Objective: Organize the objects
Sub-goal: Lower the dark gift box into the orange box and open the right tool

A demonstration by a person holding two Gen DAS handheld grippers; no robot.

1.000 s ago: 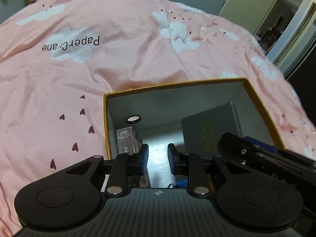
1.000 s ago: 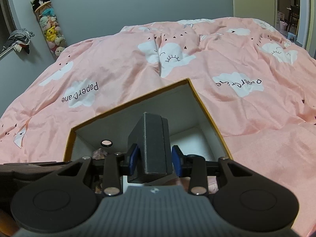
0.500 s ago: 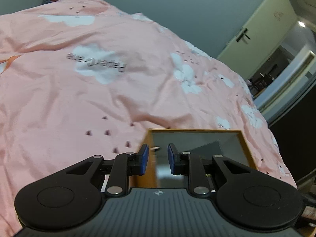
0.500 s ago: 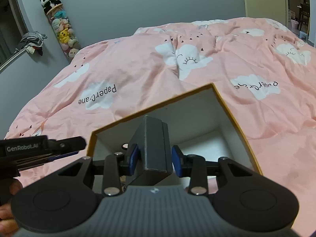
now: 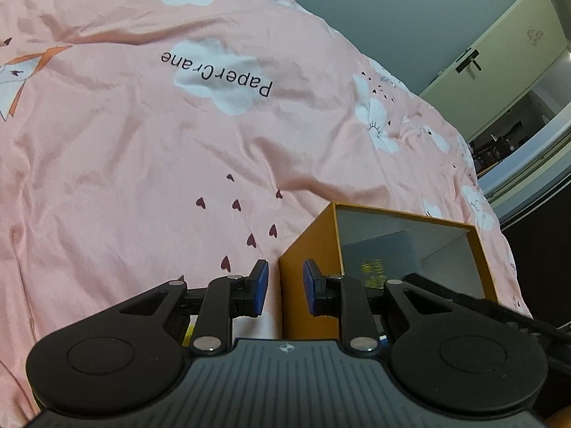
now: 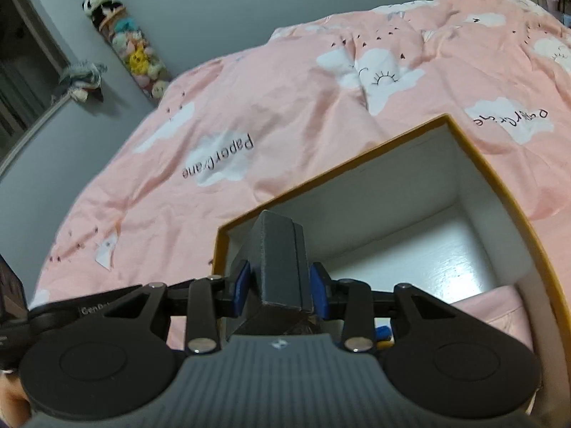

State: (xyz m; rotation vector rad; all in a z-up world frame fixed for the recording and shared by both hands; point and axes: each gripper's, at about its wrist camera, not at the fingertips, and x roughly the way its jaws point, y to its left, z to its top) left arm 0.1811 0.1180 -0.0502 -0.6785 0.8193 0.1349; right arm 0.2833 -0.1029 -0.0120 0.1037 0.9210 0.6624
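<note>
Right tongs [image 6: 279,287] clamp dark grey rectangular box [image 6: 282,265] at lower centre of frame, over open orange cardboard box with white inside [image 6: 474,164] on pink cloud-print bed cover [image 6: 278,107]; left tongs [image 5: 284,287] narrow gap, holding nothing, beside orange box corner

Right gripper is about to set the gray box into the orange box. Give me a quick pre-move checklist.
1. Right gripper shut on gray box: ok.
2. Gray box over orange box opening: ok.
3. White floor of the orange box bare ahead: ok.
4. Room directly beneath the gray box: cannot tell, hidden.
5. Left gripper empty, at the orange box's corner, outside the opening: ok.
</note>
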